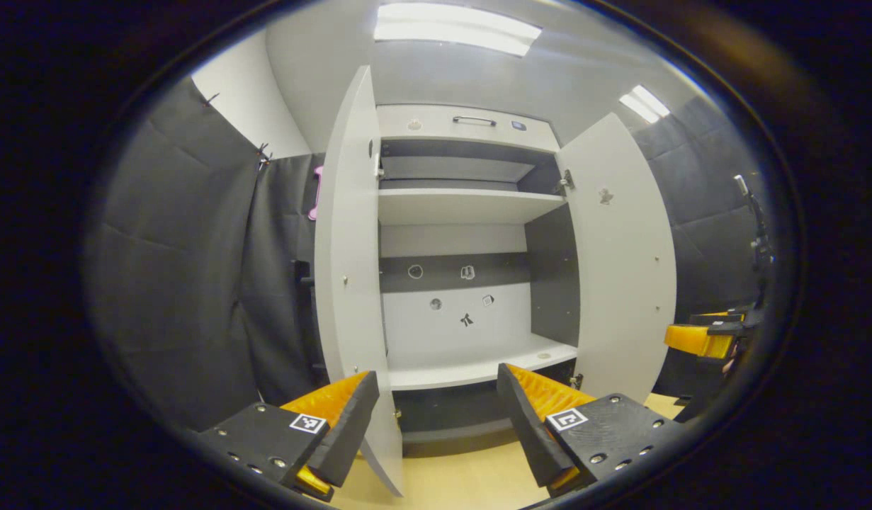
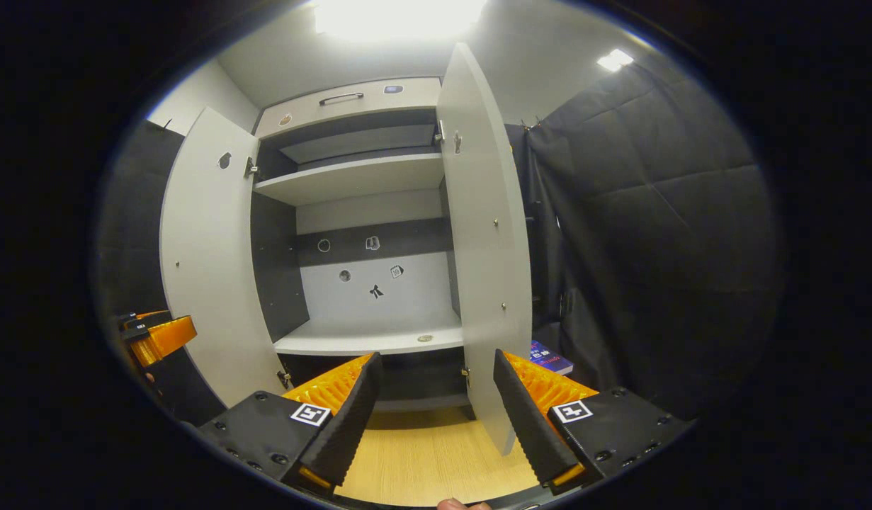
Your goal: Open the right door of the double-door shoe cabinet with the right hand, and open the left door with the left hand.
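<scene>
The white double-door shoe cabinet (image 1: pixel 471 126) stands with both doors swung out towards me. In the left gripper view the left door (image 1: pixel 347 269) is edge-on at centre left and the right door (image 1: pixel 620 262) angles out at the right. My left gripper (image 1: pixel 436 418) is open; the left door's lower edge hangs between its fingers, close to the left one. In the right gripper view the right door (image 2: pixel 485 234) is edge-on and the left door (image 2: pixel 209 262) spreads wide. My right gripper (image 2: pixel 436 411) is open, and the right door's bottom corner sits just inside its right finger.
Inside are a bare upper shelf (image 1: pixel 464 205) and a lower shelf (image 1: pixel 478 365). A drawer front with a metal handle (image 1: pixel 473 120) tops the cabinet. A book (image 2: pixel 549 358) lies on the floor by the right door. Light wooden floor (image 2: pixel 421 453) lies in front.
</scene>
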A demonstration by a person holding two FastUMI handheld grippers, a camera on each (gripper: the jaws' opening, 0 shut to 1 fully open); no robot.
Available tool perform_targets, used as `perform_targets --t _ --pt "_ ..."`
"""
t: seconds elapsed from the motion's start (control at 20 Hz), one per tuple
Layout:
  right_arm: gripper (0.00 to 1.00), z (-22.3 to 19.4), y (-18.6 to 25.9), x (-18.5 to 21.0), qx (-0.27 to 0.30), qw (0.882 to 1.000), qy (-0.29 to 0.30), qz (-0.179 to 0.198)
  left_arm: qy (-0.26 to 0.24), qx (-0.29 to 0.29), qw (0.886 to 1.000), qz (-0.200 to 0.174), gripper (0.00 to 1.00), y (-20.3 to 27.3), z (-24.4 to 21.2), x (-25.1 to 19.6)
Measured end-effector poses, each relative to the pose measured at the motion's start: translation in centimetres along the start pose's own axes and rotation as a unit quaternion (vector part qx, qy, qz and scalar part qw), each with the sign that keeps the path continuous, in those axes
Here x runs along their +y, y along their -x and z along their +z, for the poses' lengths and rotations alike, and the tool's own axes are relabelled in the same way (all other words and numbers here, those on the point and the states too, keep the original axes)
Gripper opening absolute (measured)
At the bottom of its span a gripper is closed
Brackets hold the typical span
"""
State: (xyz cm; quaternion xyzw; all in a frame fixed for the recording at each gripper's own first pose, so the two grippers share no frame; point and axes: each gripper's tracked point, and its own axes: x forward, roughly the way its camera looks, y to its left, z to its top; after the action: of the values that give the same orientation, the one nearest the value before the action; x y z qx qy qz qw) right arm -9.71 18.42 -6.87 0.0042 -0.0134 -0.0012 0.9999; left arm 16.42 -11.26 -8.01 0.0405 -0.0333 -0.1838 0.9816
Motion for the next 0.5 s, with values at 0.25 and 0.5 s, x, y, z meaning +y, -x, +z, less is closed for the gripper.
perform_targets --t 0.25,0.5 --pt "0.92 0.5 -0.6 -0.1 -0.016 1.000 0.006 0.002 0.017 -0.002 1.000 0.026 0.98 -0.3 -0.4 0.5" --pt "0.98 0.9 -1.6 -0.1 -0.038 0.999 0.000 -0.004 0.031 -0.007 0.999 0.044 0.98 -0.1 -0.6 1.1"
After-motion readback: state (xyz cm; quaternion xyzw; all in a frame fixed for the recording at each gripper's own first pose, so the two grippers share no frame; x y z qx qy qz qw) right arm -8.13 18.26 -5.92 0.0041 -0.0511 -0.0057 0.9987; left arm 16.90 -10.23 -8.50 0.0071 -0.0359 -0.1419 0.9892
